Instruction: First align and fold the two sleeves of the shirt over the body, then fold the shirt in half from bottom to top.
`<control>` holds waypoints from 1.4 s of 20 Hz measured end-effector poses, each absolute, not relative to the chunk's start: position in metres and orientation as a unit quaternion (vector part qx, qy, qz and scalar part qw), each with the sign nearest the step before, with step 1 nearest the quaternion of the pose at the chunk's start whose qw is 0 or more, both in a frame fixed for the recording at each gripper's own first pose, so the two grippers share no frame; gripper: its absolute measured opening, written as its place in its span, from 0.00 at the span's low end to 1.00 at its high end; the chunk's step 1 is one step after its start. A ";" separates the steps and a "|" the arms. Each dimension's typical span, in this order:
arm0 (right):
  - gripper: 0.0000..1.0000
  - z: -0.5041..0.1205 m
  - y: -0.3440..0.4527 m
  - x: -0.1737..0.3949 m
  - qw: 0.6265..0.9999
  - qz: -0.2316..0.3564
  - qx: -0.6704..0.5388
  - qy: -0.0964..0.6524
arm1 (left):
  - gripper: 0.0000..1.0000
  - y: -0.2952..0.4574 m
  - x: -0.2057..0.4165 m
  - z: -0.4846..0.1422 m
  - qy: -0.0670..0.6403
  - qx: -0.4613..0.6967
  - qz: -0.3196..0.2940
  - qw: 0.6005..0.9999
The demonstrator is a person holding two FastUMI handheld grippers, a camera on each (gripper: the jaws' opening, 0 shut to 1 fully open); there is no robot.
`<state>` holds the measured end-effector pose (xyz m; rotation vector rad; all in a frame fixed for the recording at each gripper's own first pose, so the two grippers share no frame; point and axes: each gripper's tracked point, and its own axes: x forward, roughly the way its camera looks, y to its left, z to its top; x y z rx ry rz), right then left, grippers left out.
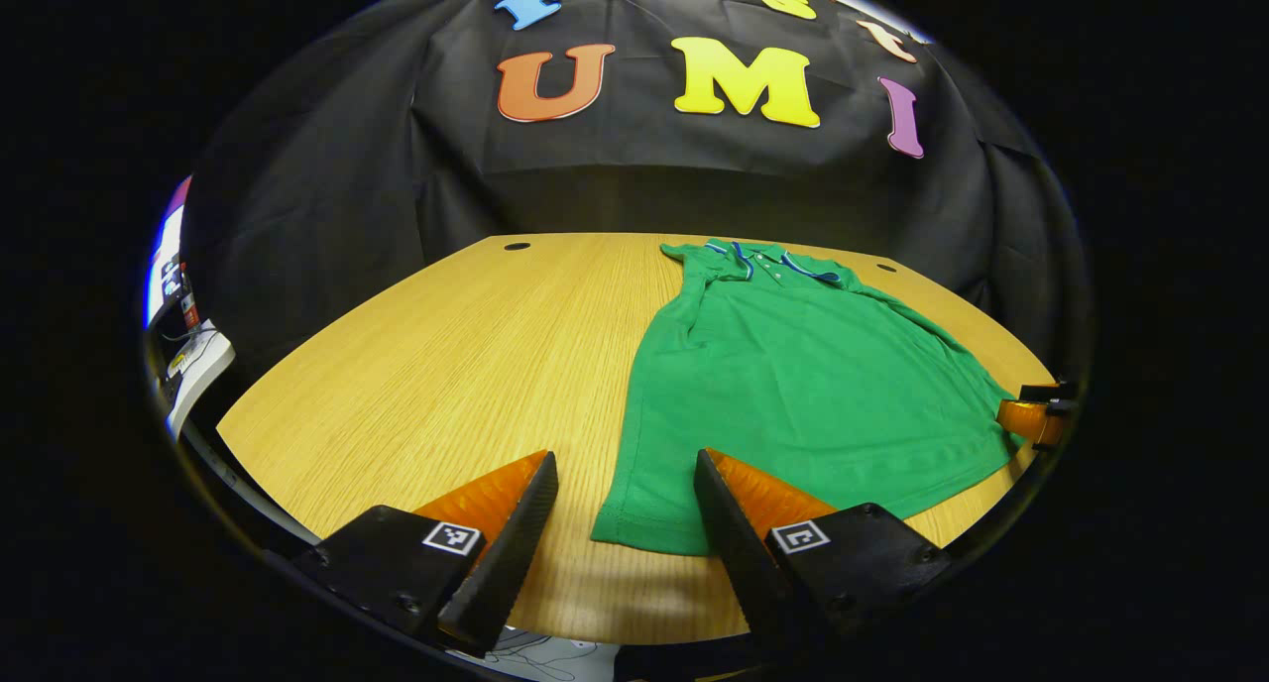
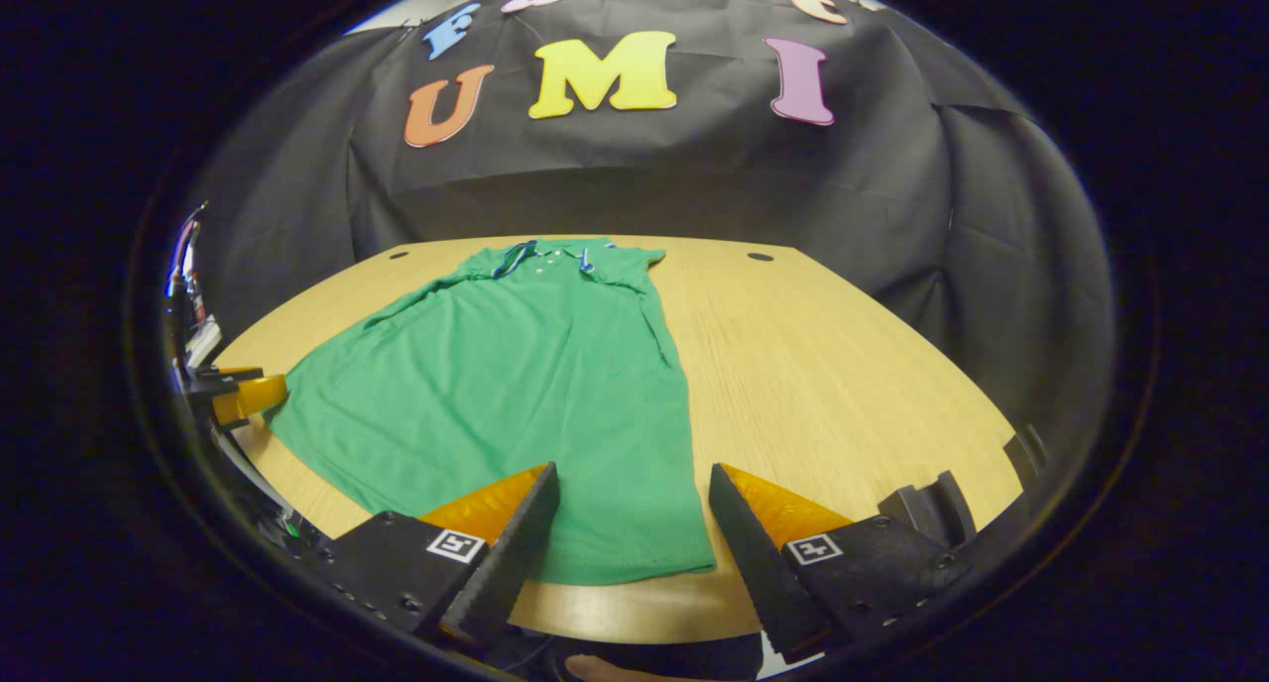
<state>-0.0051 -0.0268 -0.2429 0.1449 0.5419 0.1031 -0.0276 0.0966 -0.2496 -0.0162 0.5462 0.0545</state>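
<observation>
I see the green shirt (image 1: 803,385) lying flat on the wooden table (image 1: 446,365), collar (image 1: 773,263) toward the far wall, sleeves apparently already folded in (hard to judge through the fisheye). My left gripper (image 1: 625,474) hovers wide open at its near hem corner; my right gripper (image 2: 633,484) likewise gapes over the other corner, holding nothing.

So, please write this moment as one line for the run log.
stage: sleeves folded in, bottom fold pending | green polo shirt: flat on wooden table | left hand-held gripper: open at hem corner | right hand-held gripper: open at hem corner
</observation>
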 end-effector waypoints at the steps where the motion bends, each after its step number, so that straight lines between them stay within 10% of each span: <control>1: 0.94 -0.244 -0.026 -0.005 0.958 0.053 0.082 0.271 | 0.89 0.098 -0.027 -0.250 0.271 -0.008 0.029 0.962; 5: 0.92 -0.244 -0.020 -0.001 0.957 0.057 0.090 0.270 | 0.69 0.097 -0.023 -0.251 0.273 -0.005 0.026 0.962; 9: 0.56 -0.242 -0.007 0.000 0.954 0.076 0.093 0.276 | 0.50 0.090 -0.019 -0.252 0.279 0.000 0.010 0.960; 13: 0.07 -0.241 0.004 0.004 0.953 0.098 0.087 0.275 | 0.09 0.091 -0.013 -0.250 0.269 -0.029 0.031 0.962; 28: 0.00 -0.171 -0.005 0.026 0.973 0.114 0.043 0.196 | 0.05 0.049 0.028 -0.160 0.161 0.005 -0.024 0.987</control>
